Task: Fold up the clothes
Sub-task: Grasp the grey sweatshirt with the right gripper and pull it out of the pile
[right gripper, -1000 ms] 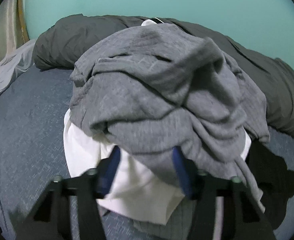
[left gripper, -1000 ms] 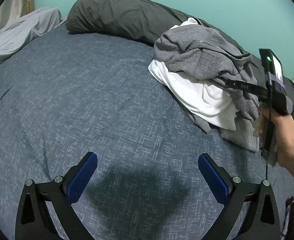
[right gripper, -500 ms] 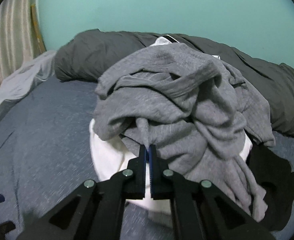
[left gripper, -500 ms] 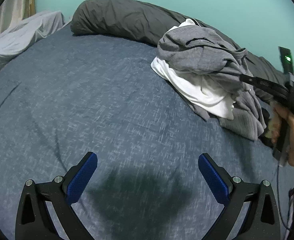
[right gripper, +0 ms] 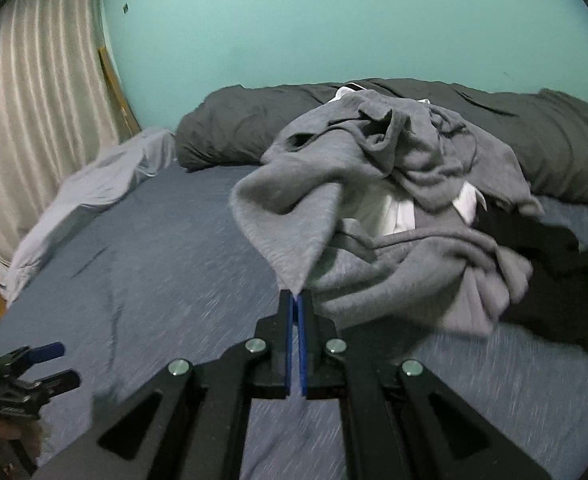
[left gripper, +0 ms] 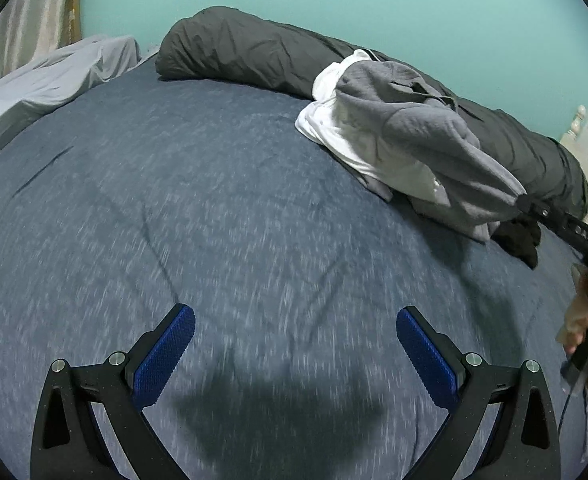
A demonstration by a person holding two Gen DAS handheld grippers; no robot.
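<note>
Grey sweatshirt (right gripper: 374, 208) heaped ahead of the right gripper (right gripper: 296, 300), stretching off the pile — corner being pinched between clenched pads, likely for dragging onto bare blue bedding (left gripper: 174, 208). Left gripper (left gripper: 294, 344) hanging wide and empty over that bedding — probably waiting to take a second corner.

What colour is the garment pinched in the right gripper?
Grey: the sweatshirt, a corner clamped in the right gripper. Best seen in the right wrist view.
</note>
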